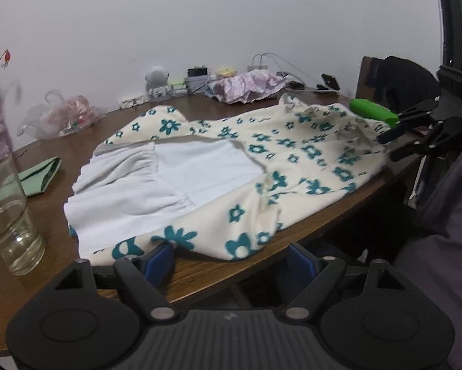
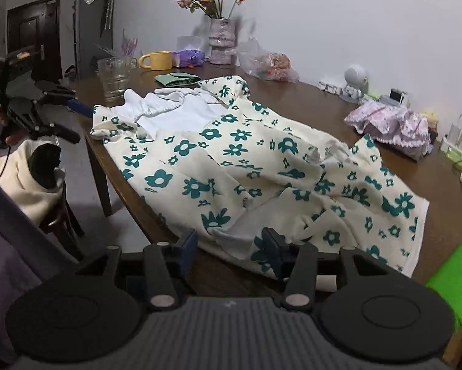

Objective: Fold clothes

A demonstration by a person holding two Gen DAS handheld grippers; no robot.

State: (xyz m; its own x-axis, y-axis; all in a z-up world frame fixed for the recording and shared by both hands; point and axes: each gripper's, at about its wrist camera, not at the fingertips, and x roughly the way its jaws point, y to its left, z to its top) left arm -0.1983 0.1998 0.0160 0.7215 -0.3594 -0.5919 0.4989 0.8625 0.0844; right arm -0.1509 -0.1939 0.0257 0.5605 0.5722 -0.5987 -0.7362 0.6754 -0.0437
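Note:
A cream garment with teal flowers (image 1: pixel 292 160) lies spread on the brown wooden table (image 1: pixel 200 274), its white lining (image 1: pixel 157 182) turned up at one end. It also shows in the right wrist view (image 2: pixel 231 166). My left gripper (image 1: pixel 231 260) is open at the table's near edge, its blue pads (image 1: pixel 160 260) just short of the garment's hem. My right gripper (image 2: pixel 231 248) is open at the other end, its jaws either side of the garment's near edge without closing on it. It also shows in the left wrist view (image 1: pixel 394 145), and the left gripper shows in the right wrist view (image 2: pixel 67 120).
A glass of water (image 1: pixel 9 215) stands by the left gripper. A folded green cloth (image 1: pixel 36 178), a plastic bag (image 1: pixel 61 117), a pink crumpled cloth (image 1: pixel 249 86), an astronaut figure (image 1: pixel 158 83), a flower vase (image 2: pixel 220 40) and a yellow mug (image 2: pixel 158 60) line the table. A green object (image 2: pixel 456 274) lies at the right.

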